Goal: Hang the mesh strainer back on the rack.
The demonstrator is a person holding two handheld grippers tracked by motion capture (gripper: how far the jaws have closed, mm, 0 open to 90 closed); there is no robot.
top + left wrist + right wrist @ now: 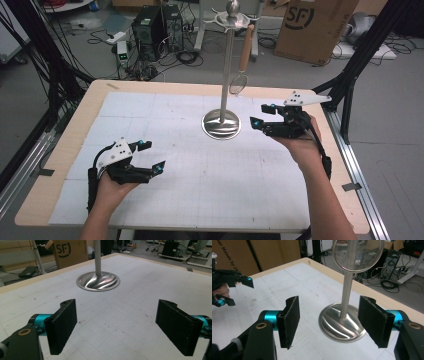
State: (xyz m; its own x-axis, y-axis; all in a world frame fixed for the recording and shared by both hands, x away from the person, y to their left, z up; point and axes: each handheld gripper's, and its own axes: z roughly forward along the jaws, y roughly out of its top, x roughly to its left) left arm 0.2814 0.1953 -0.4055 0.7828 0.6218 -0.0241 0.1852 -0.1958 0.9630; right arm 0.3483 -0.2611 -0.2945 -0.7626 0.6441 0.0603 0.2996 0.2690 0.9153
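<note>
Two tools are in play above a white gridded bench. In the high view the right tool sits right of centre, its jaws spread apart and holding nothing, aimed toward the round base of a steel stand that lies just beside it to the left. The stand's pole rises to the top of the frame, and from its upper hooks hangs a small mesh strainer with a wooden handle — its round sieve dangles just right of the pole, above and to the left of the right tool, apart from it.

In the right gripper view the strainer's mesh fills the upper middle, in front of the pole, with the stand's base between the two open pads.

The left tool is in the lower left of the high view, jaws also wide apart and empty — well apart from the stand, whose base shows upper centre in the left gripper view.
</note>
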